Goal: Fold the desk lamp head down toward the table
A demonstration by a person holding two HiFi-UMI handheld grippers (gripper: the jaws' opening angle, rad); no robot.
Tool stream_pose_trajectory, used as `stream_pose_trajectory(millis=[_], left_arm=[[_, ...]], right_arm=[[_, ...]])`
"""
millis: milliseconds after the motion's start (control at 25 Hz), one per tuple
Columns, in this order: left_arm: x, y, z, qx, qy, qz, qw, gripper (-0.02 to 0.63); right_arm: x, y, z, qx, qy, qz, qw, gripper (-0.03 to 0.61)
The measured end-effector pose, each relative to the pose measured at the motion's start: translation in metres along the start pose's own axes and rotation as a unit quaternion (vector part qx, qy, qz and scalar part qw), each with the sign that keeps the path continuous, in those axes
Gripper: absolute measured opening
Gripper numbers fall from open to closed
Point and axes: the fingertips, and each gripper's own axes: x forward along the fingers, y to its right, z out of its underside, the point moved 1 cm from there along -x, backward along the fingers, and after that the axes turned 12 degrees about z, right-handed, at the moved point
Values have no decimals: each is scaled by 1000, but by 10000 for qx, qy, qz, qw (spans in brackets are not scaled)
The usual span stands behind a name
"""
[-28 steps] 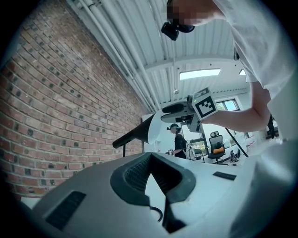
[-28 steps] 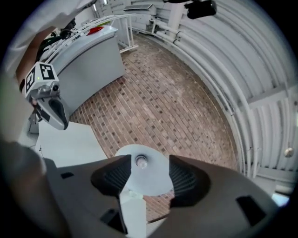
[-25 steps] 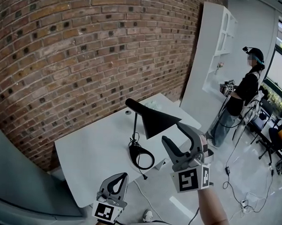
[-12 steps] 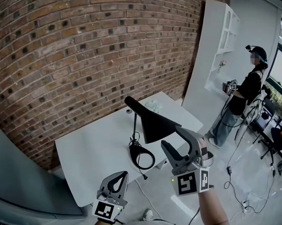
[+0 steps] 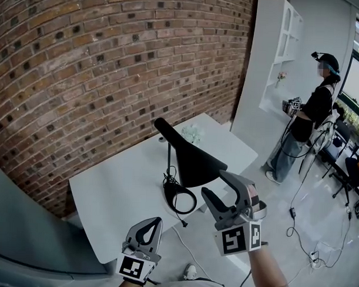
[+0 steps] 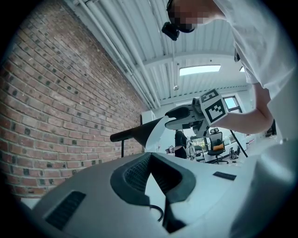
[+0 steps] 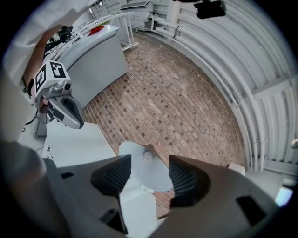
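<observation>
Right gripper (image 5: 214,183) near lamp head (image 5: 193,164) rim.

Brick wall (image 5: 82,60) behind white table (image 5: 119,191); pale floor (image 5: 317,233).

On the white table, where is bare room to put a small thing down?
The widest bare patch is on the left of the table, between the brick wall and the lamp base. A smaller one lies at the far right corner, beyond the lamp shade. It is crowded around the base and its cable.
</observation>
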Motion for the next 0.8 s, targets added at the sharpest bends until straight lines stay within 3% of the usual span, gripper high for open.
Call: stream_pose_trajectory(millis=[800], left_arm=[[-1, -5, 7, -29, -82, -86, 9999, 8]], right_arm=[[-7, -54, 46, 330, -619, -562, 9959, 245]])
